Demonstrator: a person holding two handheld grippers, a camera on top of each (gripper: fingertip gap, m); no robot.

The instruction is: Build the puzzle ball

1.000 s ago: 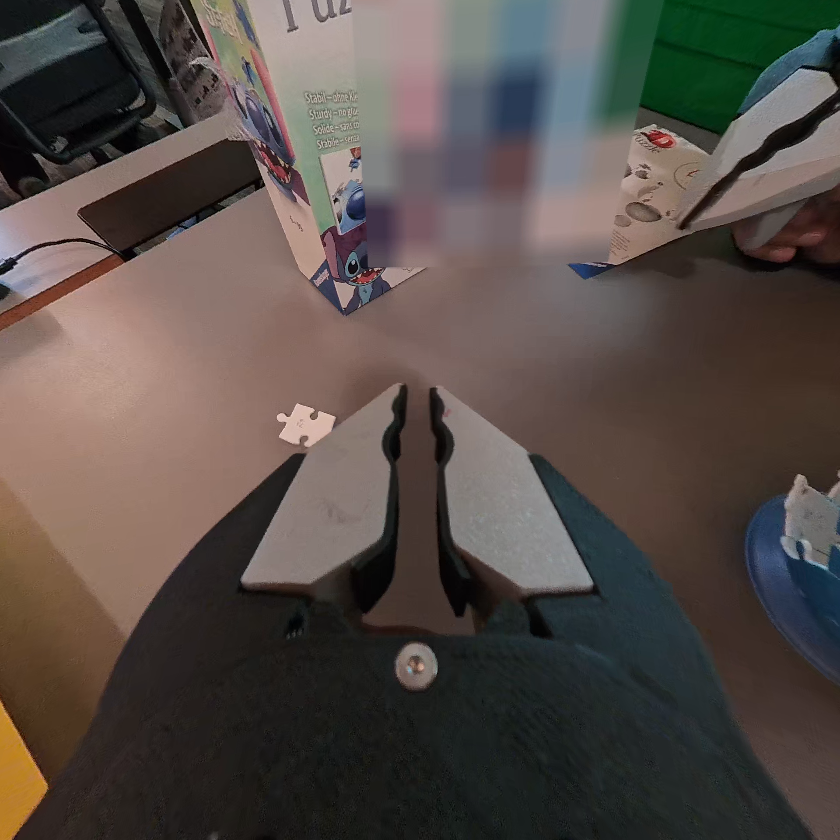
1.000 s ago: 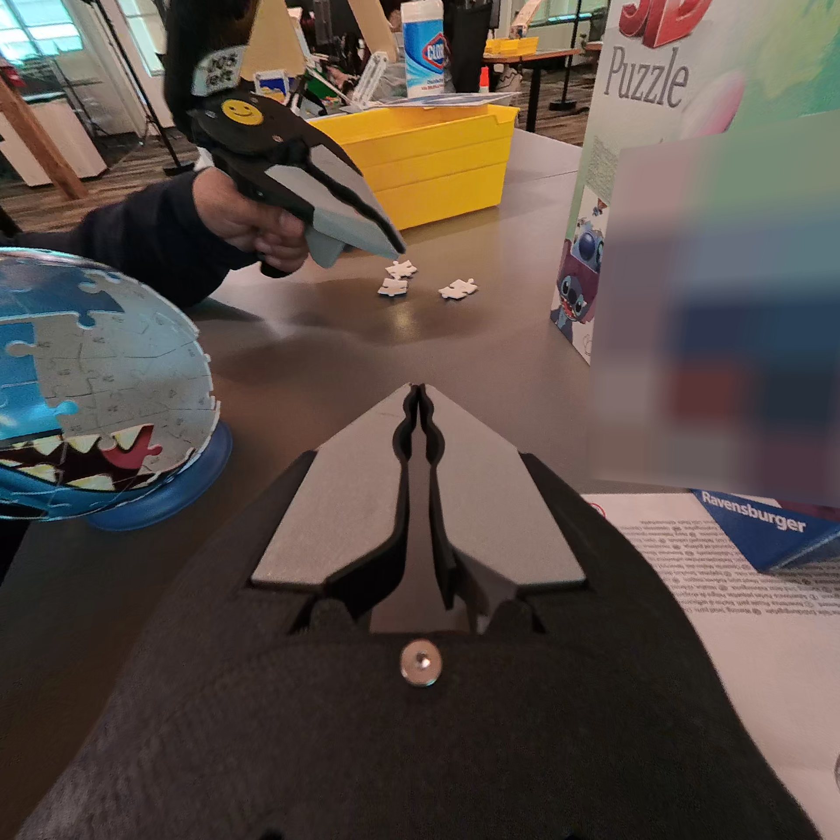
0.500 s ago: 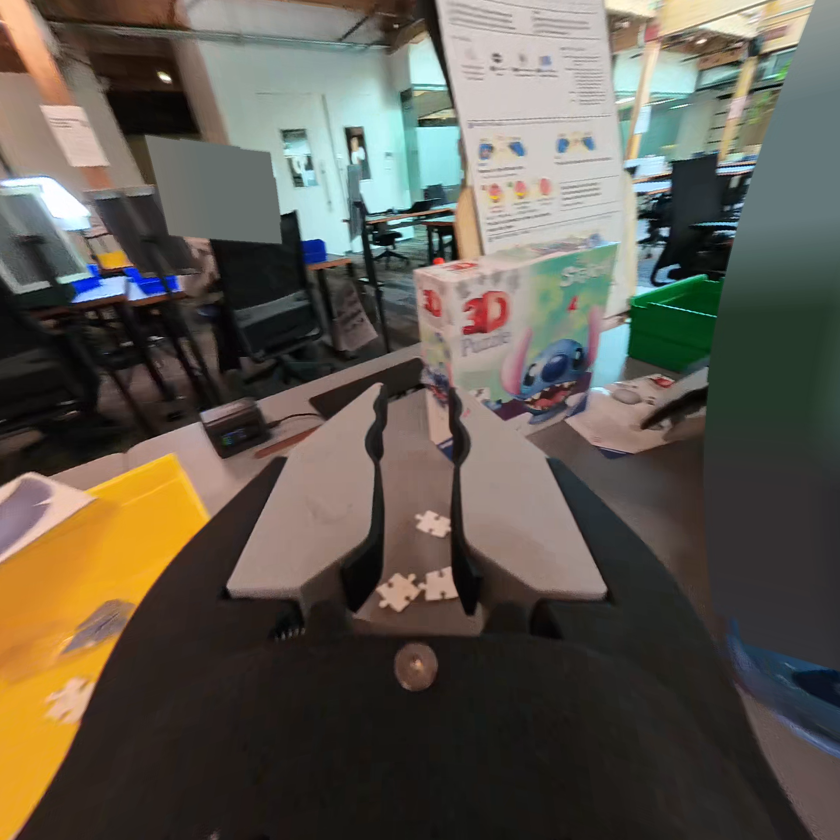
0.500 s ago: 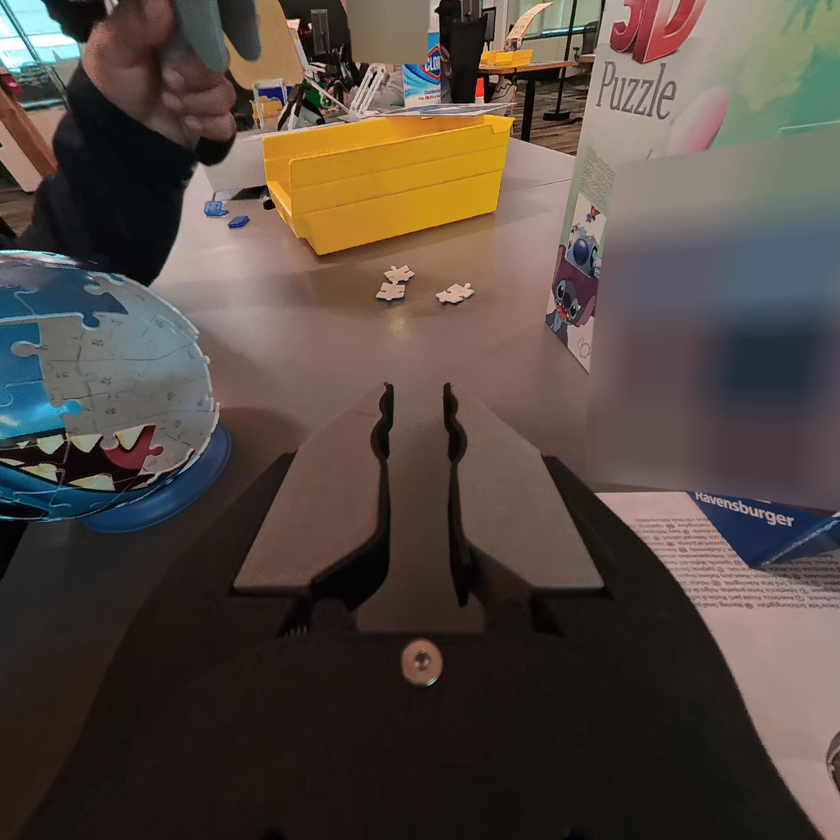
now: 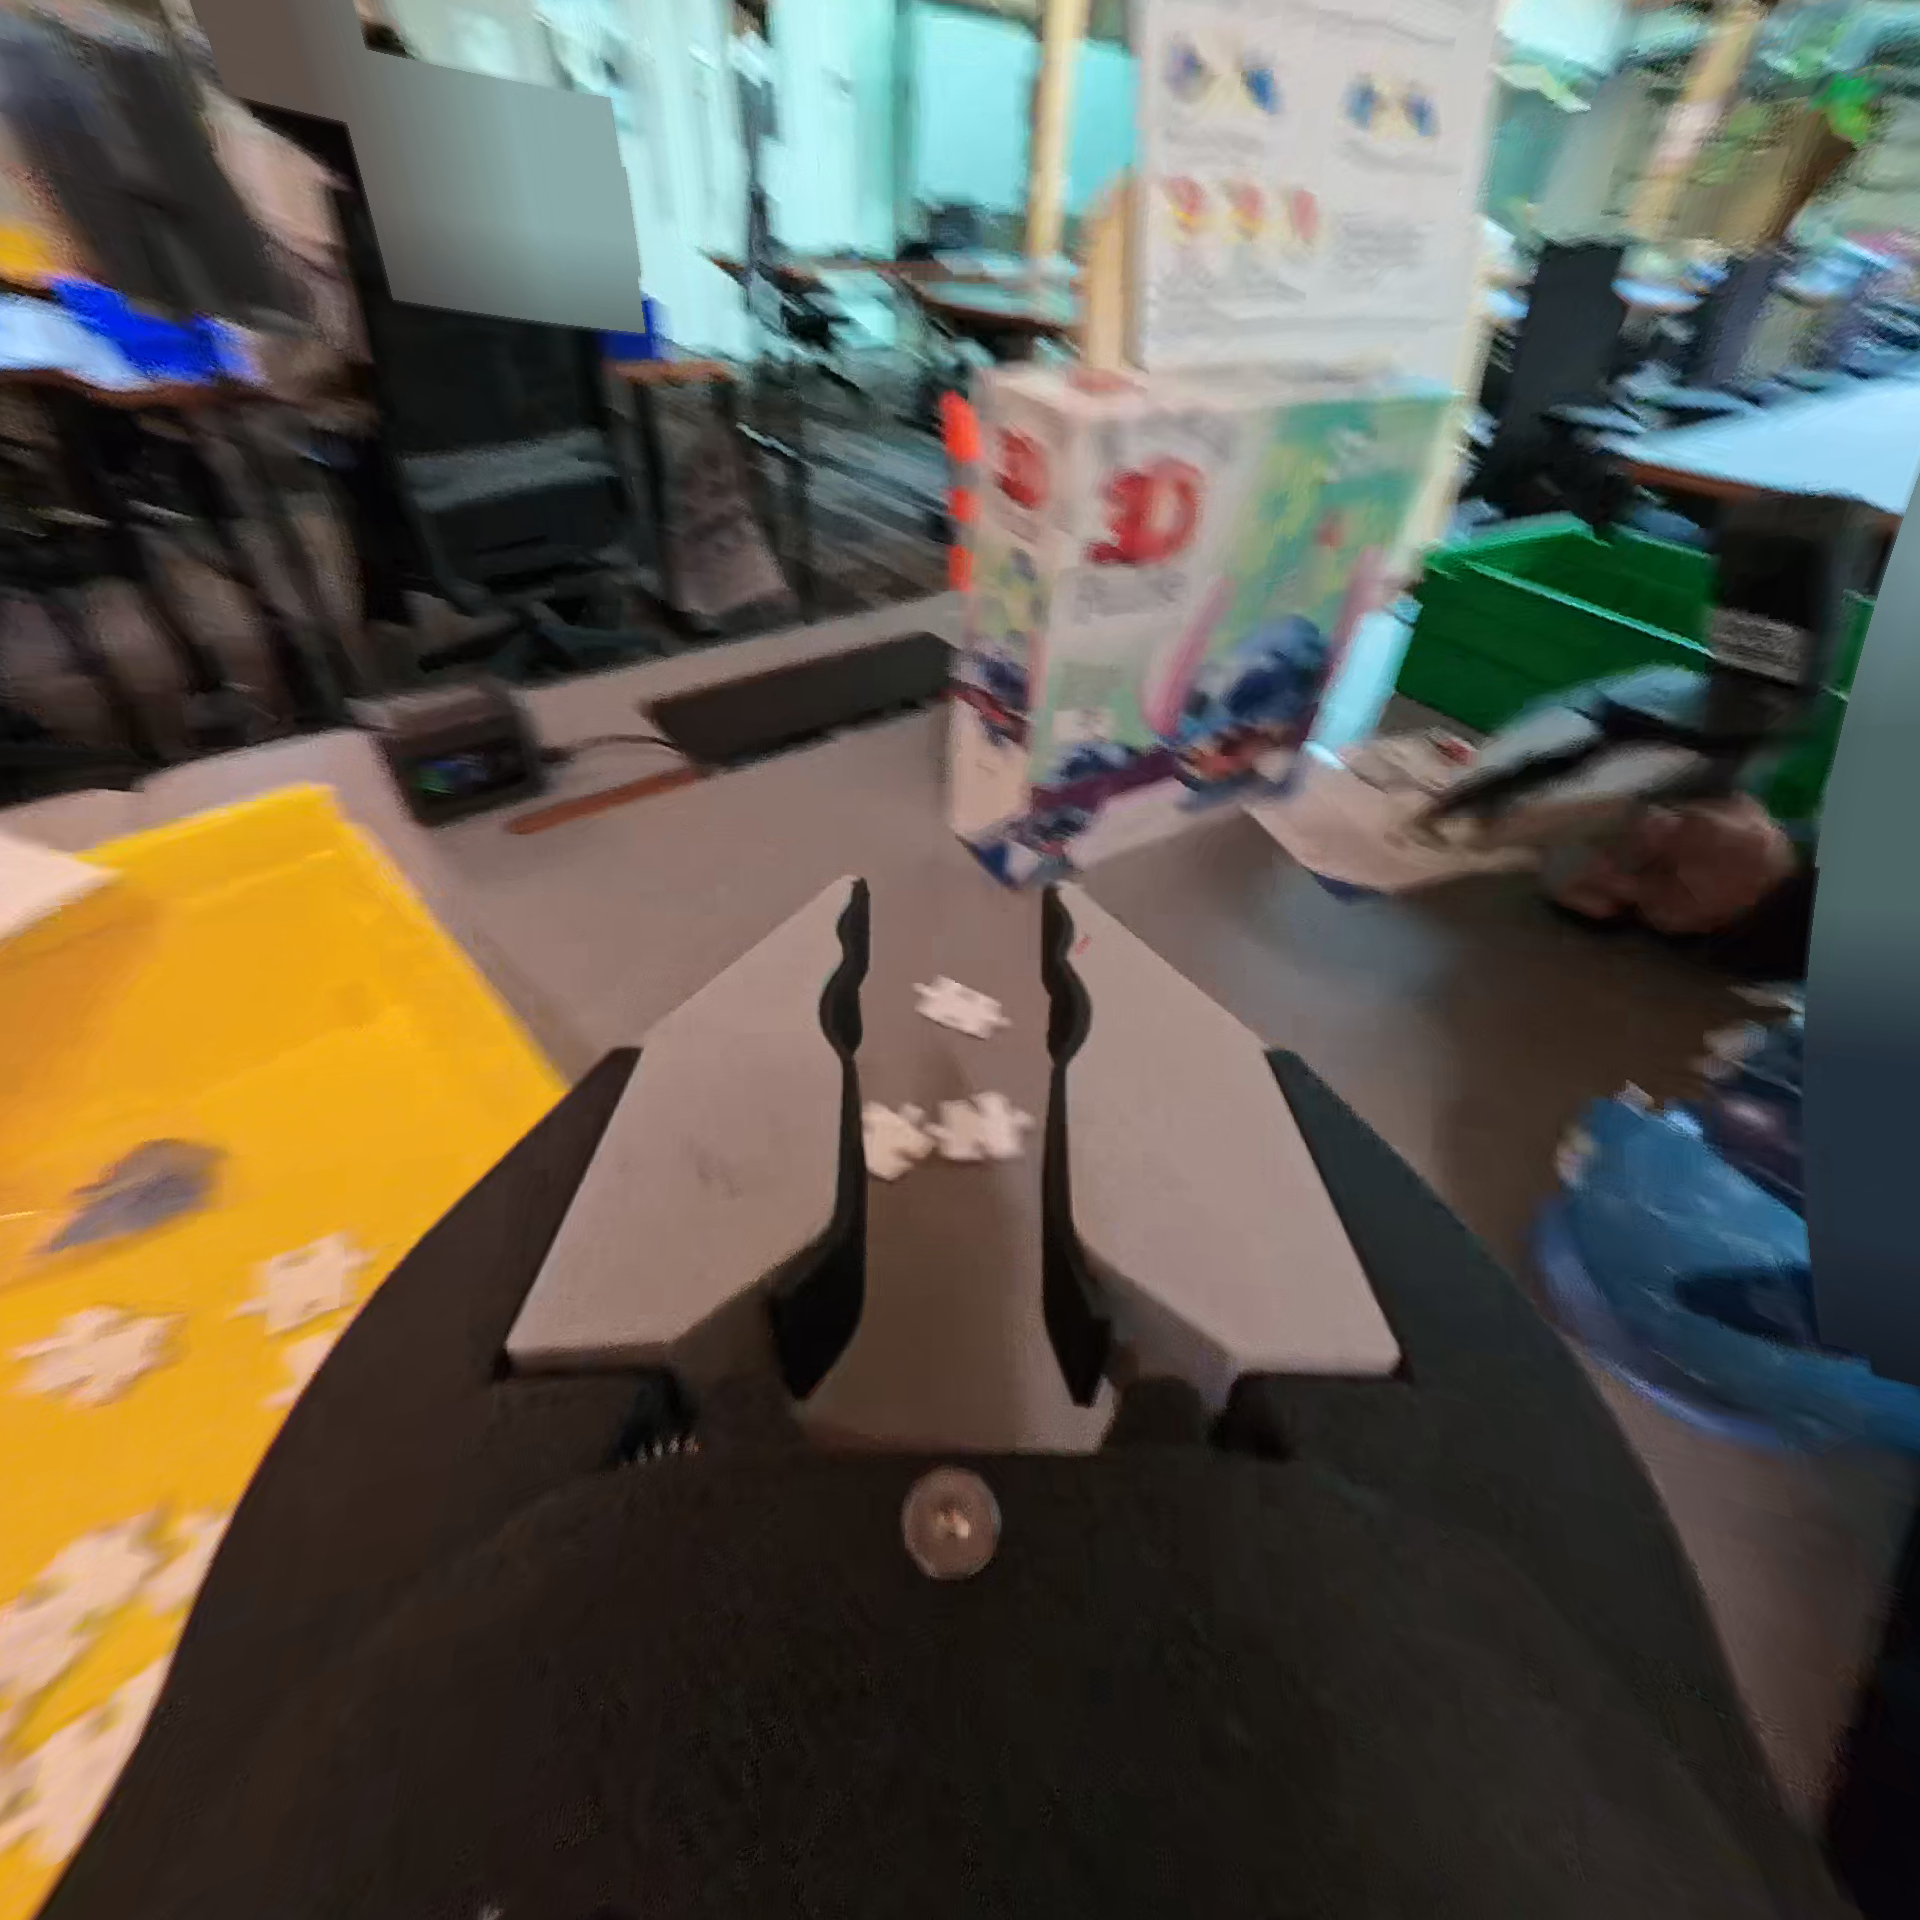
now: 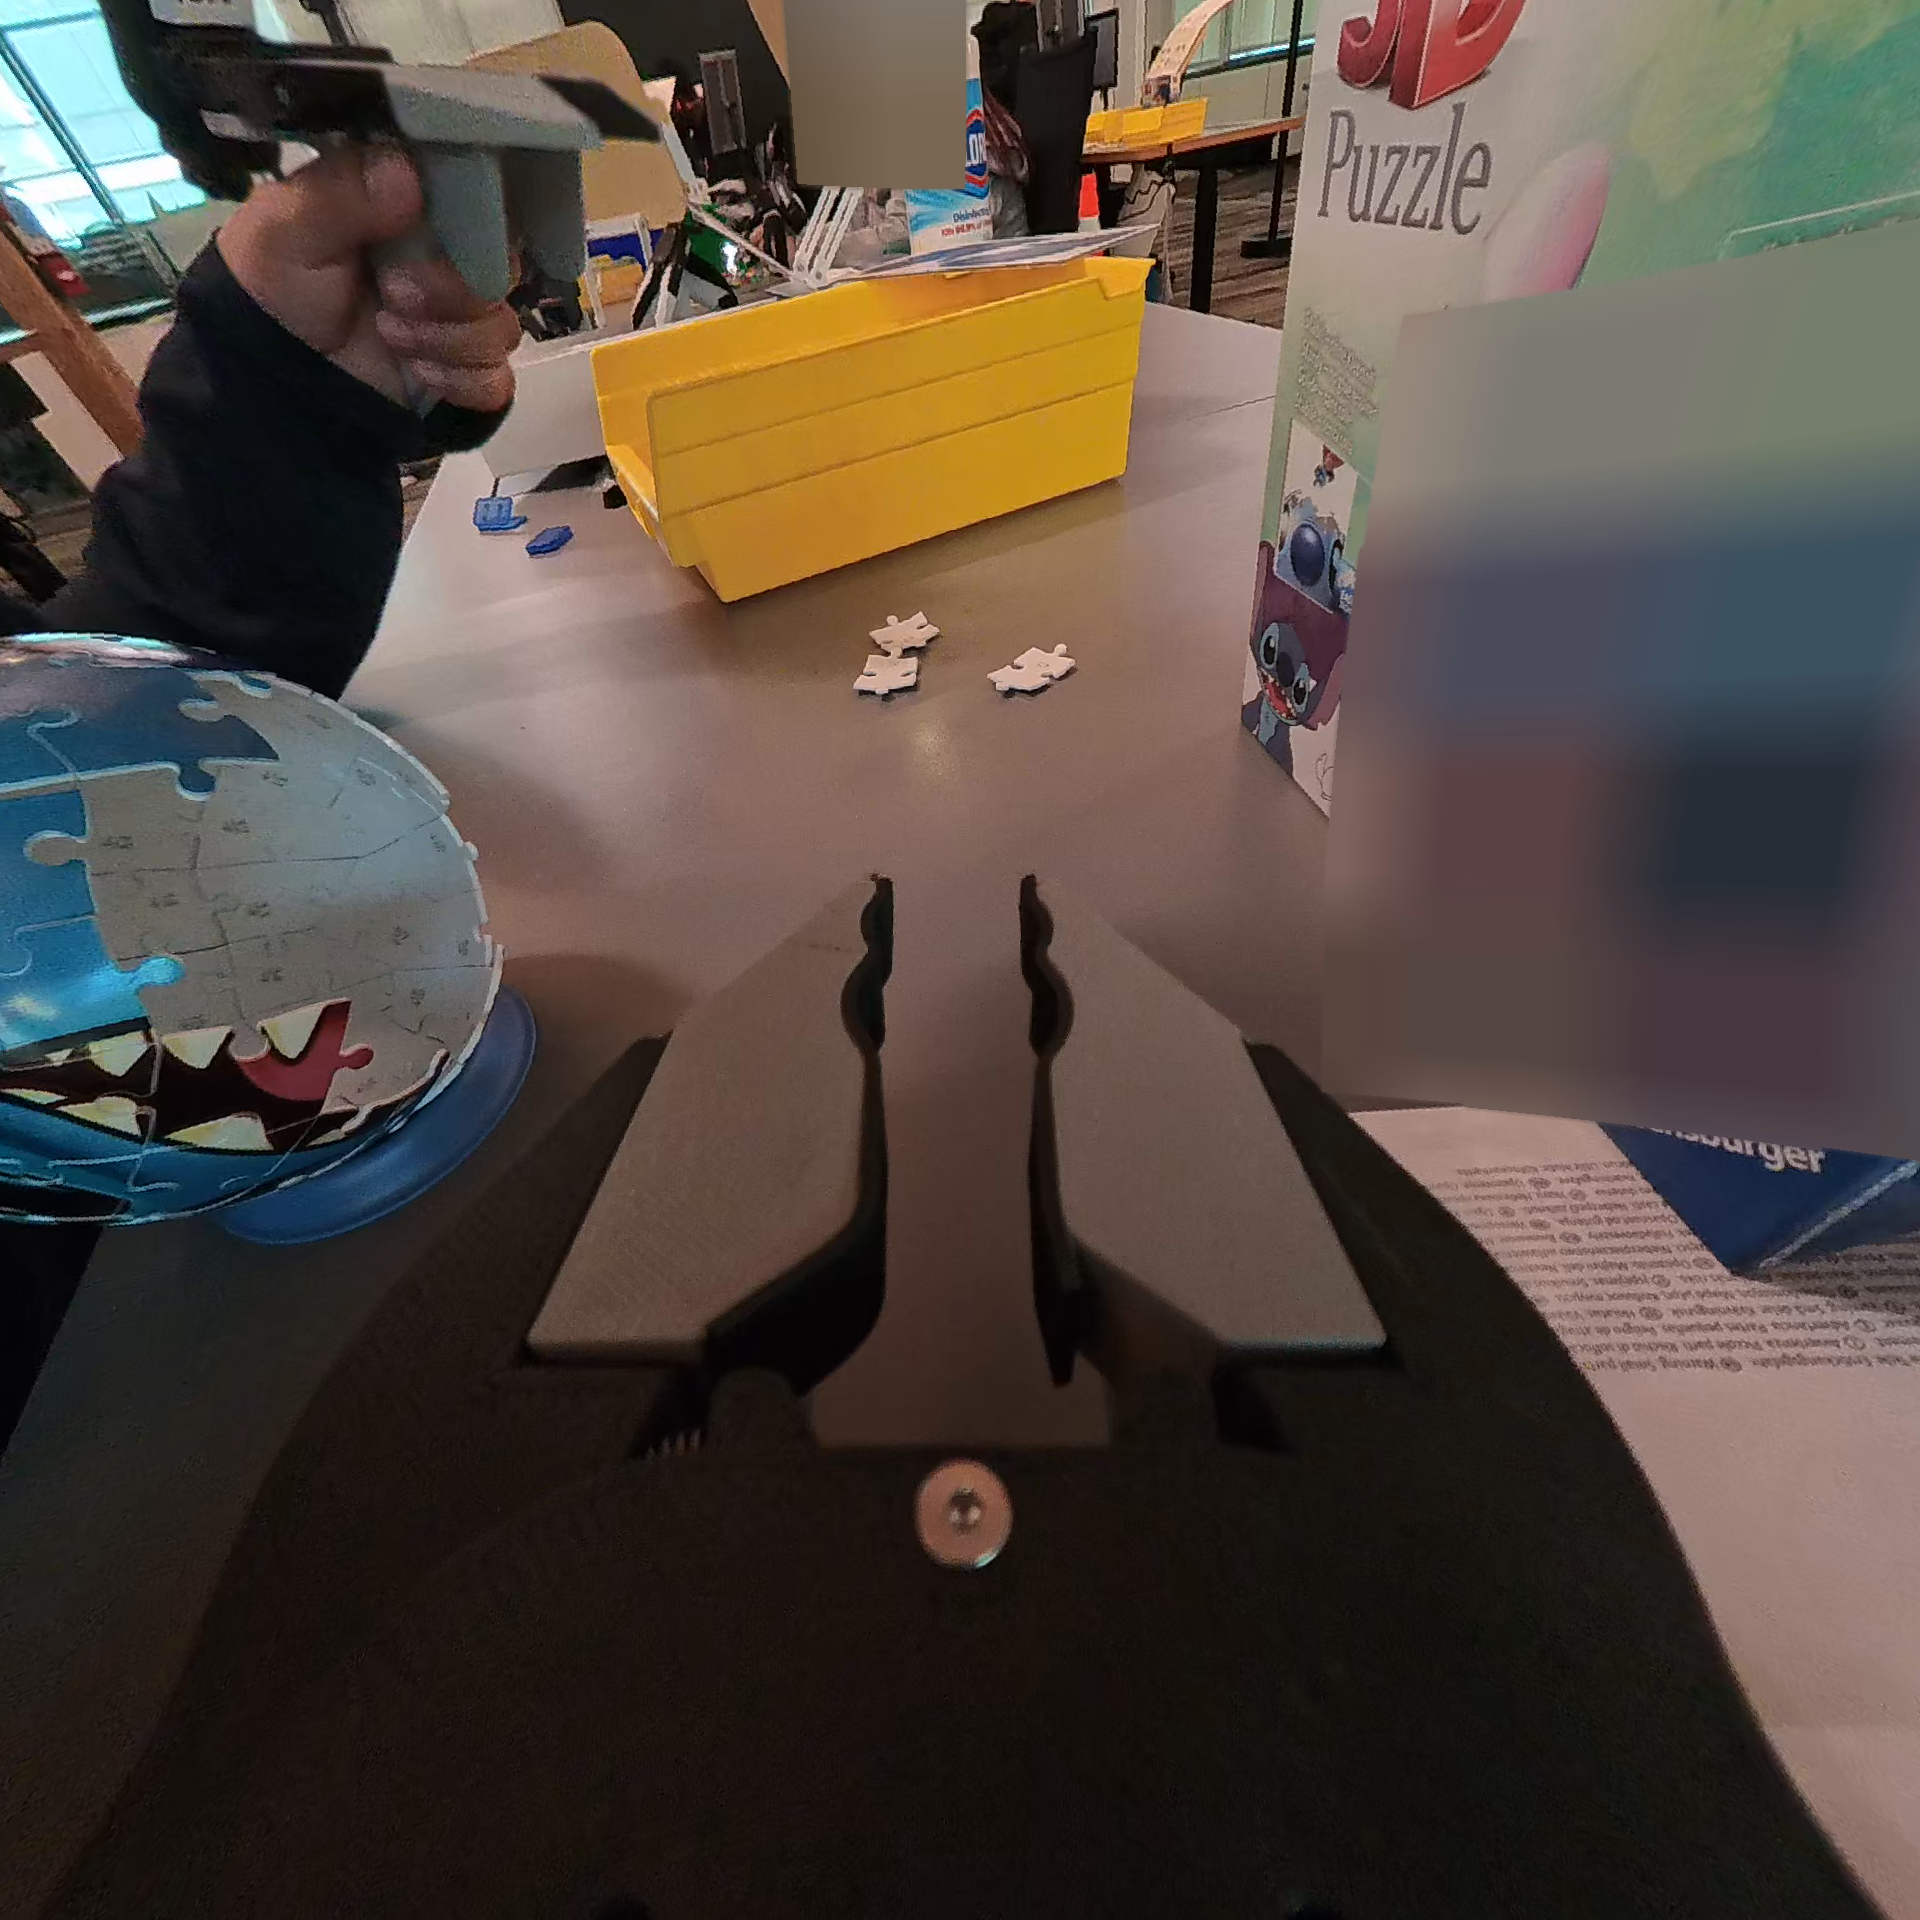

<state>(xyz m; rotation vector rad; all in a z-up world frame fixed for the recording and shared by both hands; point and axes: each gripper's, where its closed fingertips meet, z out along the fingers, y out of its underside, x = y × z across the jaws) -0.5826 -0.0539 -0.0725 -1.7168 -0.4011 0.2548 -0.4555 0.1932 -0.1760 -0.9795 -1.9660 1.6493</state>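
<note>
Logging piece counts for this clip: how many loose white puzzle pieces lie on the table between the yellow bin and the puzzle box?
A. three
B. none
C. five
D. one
A: three white puzzle pieces lie on the table by the yellow bin, two close together, one apart.

The right hand-held gripper (image 6: 956, 894) hangs empty over the grey counter (image 6: 727, 790), its jaws parted. At left, the half-built puzzle ball (image 6: 208, 935) rests on a blue ring stand (image 6: 416, 1164). Three loose white puzzle pieces (image 6: 894, 660) lie near a yellow bin (image 6: 883, 416). The left hand-held gripper (image 6: 582, 104) is raised high at upper left.
</note>
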